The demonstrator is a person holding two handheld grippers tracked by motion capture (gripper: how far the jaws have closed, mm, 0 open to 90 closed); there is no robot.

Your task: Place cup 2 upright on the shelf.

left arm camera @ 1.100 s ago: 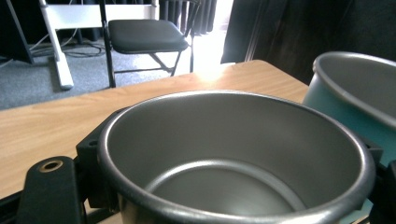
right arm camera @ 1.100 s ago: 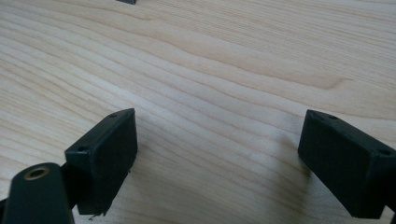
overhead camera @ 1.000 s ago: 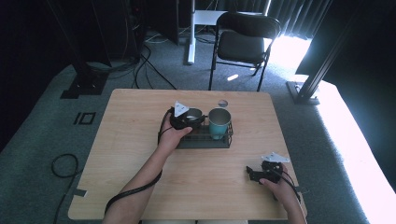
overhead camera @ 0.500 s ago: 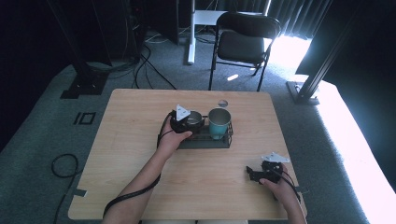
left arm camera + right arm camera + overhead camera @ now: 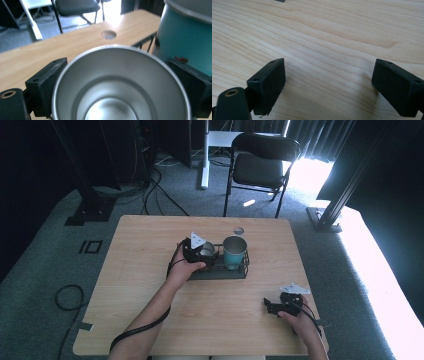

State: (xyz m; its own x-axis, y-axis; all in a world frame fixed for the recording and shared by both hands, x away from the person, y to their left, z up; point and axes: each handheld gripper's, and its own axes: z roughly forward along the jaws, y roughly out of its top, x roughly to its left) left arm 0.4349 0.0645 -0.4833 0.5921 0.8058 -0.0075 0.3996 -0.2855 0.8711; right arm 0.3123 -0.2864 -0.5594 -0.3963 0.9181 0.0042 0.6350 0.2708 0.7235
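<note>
Left hand-held gripper: at bench centre, black jaw pads seated on opposite sides of a silver metal cup, one pad at each flank just below the rim. Clamped on the cup as seen in the left gripper view; grey three-cornered plate on top in the high view.

Silver metal cup: round, smooth, brushed finish, thin rolled rim, interior tapering to a flat reflective base. Located at the left end of a black wire rack in the high view.

Teal cup: cylindrical, glossy teal outer wall, grey metal rim and interior, small red mark low on the wall in the left gripper view. Upright on the same rack, just beside the silver cup, to its right.

Black wire rack: low, rectangular, thin rods, resting flat on the bench.

Right hand-held gripper: near the front right corner of the bench, held in the right hand. Jaws spread wide apart, nothing between them but bare wood; pads rectangular, matte black, with a small hole near one edge.

Bench: rectangular, light wood laminate with wavy grain, rounded corners, round cable hole near the far edge.

Room: grey carpet, black folding chair beyond the bench, dark curtains, black cables on the floor, bright light patch at right.
</note>
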